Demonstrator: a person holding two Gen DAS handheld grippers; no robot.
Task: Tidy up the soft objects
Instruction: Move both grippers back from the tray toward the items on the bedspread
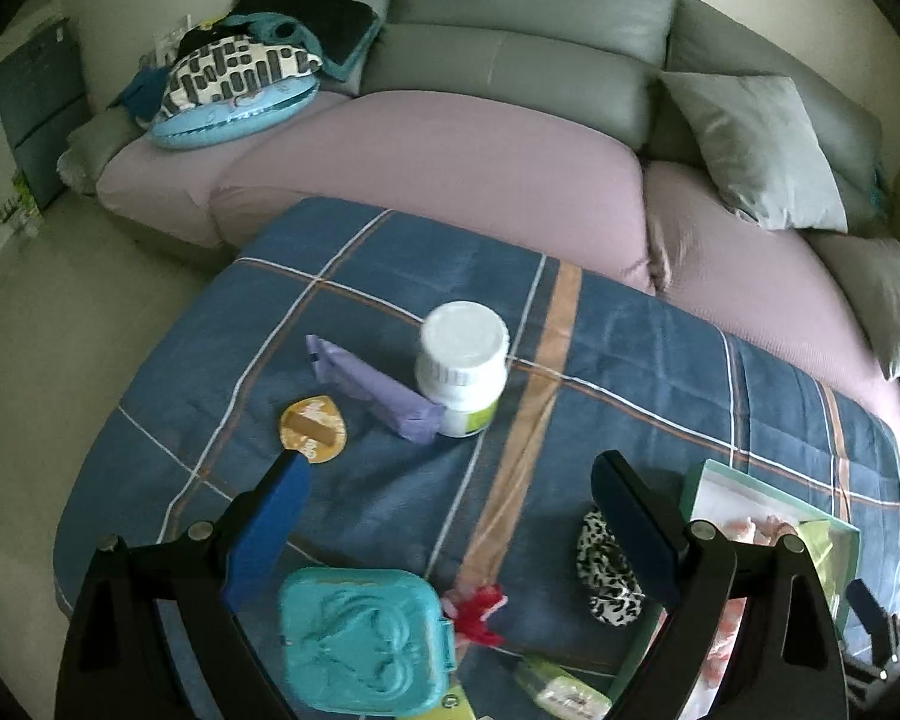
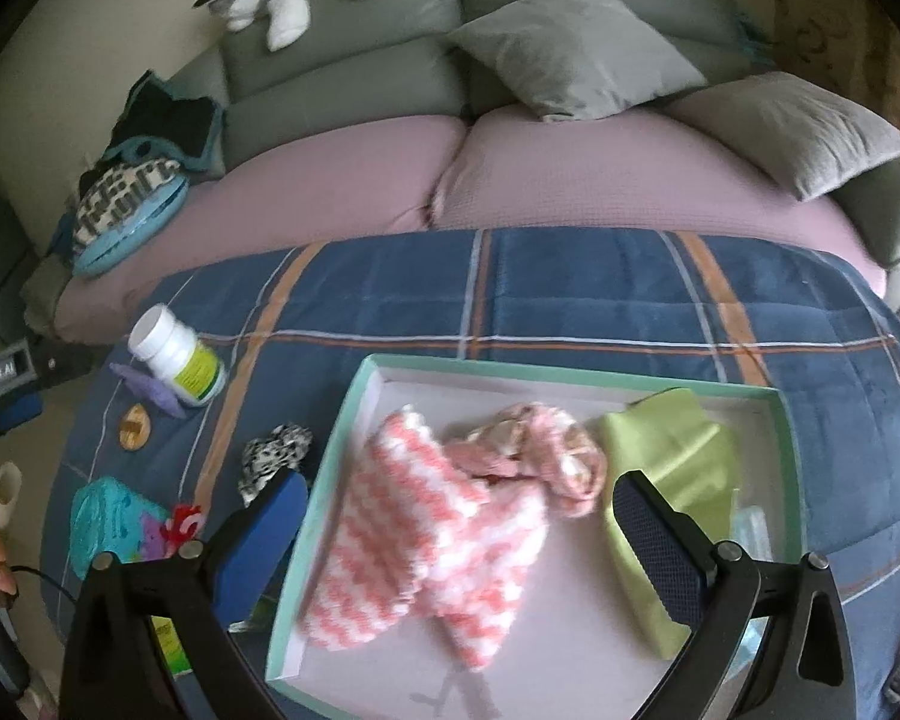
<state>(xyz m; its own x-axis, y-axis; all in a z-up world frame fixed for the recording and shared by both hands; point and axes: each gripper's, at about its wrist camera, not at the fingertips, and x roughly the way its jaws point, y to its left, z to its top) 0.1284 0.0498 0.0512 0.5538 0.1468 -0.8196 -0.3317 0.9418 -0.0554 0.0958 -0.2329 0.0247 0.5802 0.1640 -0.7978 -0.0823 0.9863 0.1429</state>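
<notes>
The left gripper [image 1: 450,516] is hovering with its jaws spread wide and holding nothing, low in the left wrist view above the plaid blanket [image 1: 390,276]. The right gripper [image 2: 459,516] is likewise gaping and empty, hanging over the box lid tray [image 2: 366,396] in the lower middle of the right wrist view.

Inside that tray are lying the pink-and-white knitted cloth [image 2: 426,534], a crumpled pink fabric [image 2: 534,444] and a green cloth [image 2: 672,468]. The leopard-print scrunchie [image 1: 606,576] is still outside, sitting on the blanket in the lower right of the left wrist view, just beside the tray's edge and partly hidden behind the left gripper's right-hand finger.

Judging from this, the scrunchie is probably the next soft item to collect. The risk is crowding: the red trinket [image 1: 480,606] and the teal case [image 1: 360,642] are lying near it, so wide jaws could be scooping up a hard thing too. Closing on the blanket's pile would drag it and could topple the white bottle [image 1: 462,366], which is resting against the purple packet [image 1: 372,390]. A shallow pinch may also let the springy scrunchie slip.
</notes>
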